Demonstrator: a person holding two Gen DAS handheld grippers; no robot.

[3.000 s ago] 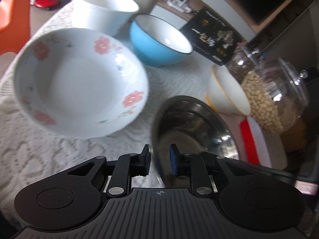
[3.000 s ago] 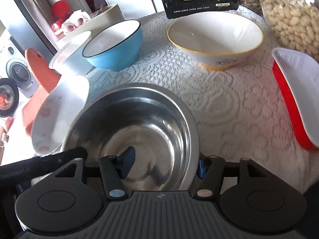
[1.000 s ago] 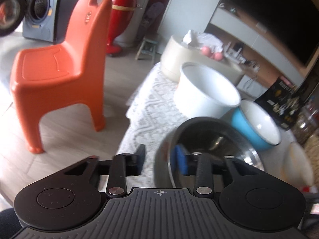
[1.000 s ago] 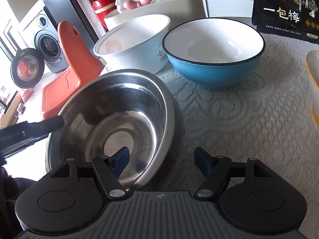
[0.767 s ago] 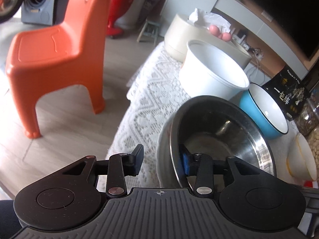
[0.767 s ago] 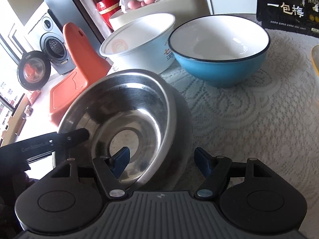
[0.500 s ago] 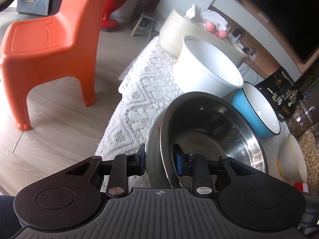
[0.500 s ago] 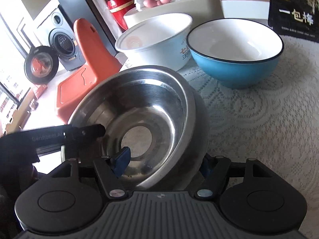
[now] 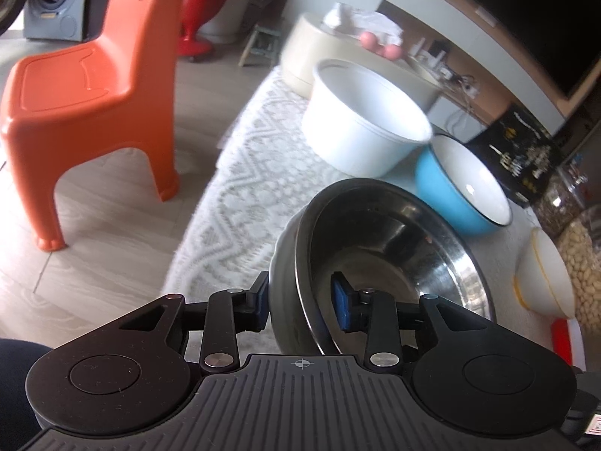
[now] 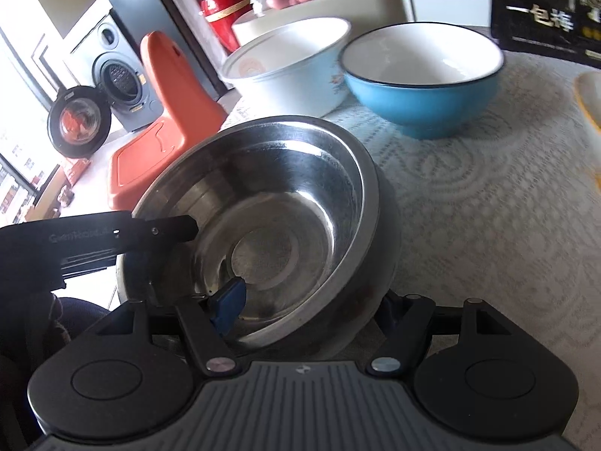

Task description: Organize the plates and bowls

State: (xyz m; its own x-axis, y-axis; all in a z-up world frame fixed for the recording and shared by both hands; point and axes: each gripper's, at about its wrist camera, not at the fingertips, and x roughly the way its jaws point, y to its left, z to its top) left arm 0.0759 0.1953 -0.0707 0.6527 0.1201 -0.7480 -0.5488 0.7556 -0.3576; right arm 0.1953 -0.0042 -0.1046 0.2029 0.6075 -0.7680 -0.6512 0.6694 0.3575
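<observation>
A steel bowl [image 9: 390, 248] sits nested inside a white floral bowl [image 9: 283, 282], tilted, at the table's near left corner. My left gripper [image 9: 300, 302] is shut on the stacked rims of both bowls, one finger outside the white bowl and one inside the steel one. In the right wrist view the steel bowl [image 10: 270, 218] fills the middle, with the white bowl's rim [image 10: 300, 319] showing under it. My right gripper [image 10: 308, 308] straddles the near rim, one blue pad [image 10: 227, 300] inside the bowl and the other finger outside; its jaws stand wide.
A white basin [image 9: 360, 120], a blue bowl [image 9: 462, 188] and a yellow-rimmed bowl [image 9: 544, 274] stand on the lace tablecloth [image 10: 488, 203]. A black box [image 10: 544, 11] and a peanut jar [image 9: 586, 259] are at the back. An orange chair [image 9: 82, 86] stands left of the table.
The left gripper closed on the rims of the stacked bowls. The bowls tilted and shifted slightly; the right gripper moved in around the near rim.
</observation>
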